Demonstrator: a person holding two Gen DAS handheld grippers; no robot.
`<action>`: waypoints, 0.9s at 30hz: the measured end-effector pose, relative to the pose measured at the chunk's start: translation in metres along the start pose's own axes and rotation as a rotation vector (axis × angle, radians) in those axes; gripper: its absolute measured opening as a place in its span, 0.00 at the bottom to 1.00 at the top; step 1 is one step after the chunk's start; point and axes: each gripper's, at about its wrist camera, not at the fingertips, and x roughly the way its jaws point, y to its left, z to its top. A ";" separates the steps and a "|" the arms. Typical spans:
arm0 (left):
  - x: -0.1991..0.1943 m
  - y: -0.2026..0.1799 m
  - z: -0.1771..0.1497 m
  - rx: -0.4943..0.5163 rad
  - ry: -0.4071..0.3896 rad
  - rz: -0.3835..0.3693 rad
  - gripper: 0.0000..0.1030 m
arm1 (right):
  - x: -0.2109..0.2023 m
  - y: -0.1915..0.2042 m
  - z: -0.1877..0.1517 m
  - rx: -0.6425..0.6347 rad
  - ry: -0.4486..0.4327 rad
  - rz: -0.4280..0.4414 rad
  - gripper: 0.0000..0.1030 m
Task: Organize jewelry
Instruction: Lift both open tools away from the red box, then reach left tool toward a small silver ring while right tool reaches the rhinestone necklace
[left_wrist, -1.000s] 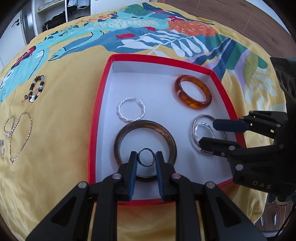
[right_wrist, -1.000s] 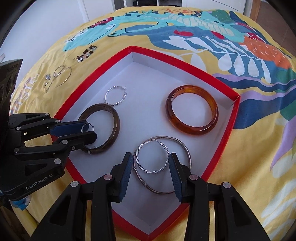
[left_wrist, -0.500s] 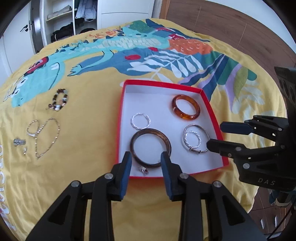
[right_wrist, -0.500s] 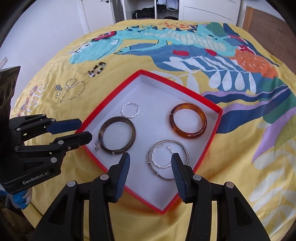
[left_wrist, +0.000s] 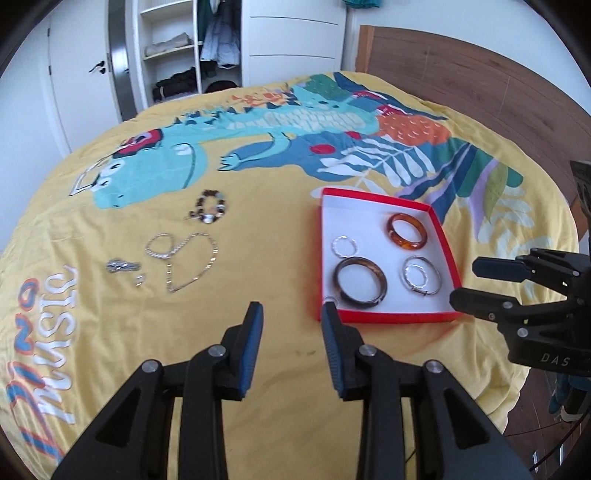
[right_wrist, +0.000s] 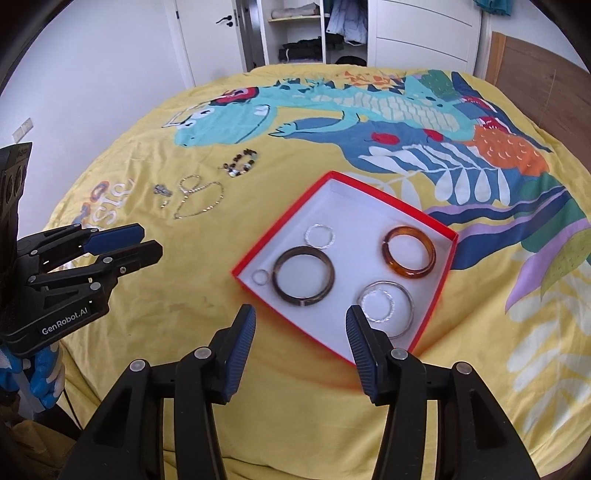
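Left of the red box (right_wrist: 434, 310), on the yellow bedspread (right_wrist: 192, 317), lay a small clasp piece (right_wrist: 161, 190), a silver chain (right_wrist: 199, 201) & a beaded bracelet (right_wrist: 242, 164). Your left gripper (left_wrist: 291, 317) hung off the box's near-left corner, jaws spread w/ nothing between; they'd just been opening. Inside the box: small ring (right_wrist: 260, 277), dark bangle (right_wrist: 303, 276), twisted hoop (right_wrist: 320, 236), amber bangle (right_wrist: 408, 252), silver hoops (right_wrist: 388, 308). Your right gripper (right_wrist: 301, 321) hung over its near edge, jaws spread, empty, just widening too.
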 end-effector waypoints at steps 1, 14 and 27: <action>-0.007 0.006 -0.003 -0.009 -0.007 0.010 0.30 | -0.003 0.006 0.000 -0.003 -0.006 0.004 0.49; -0.036 0.116 -0.066 -0.205 0.026 0.164 0.30 | -0.008 0.069 0.004 -0.057 -0.036 0.068 0.53; 0.009 0.191 -0.080 -0.330 0.084 0.178 0.30 | 0.055 0.097 0.032 -0.076 0.019 0.129 0.53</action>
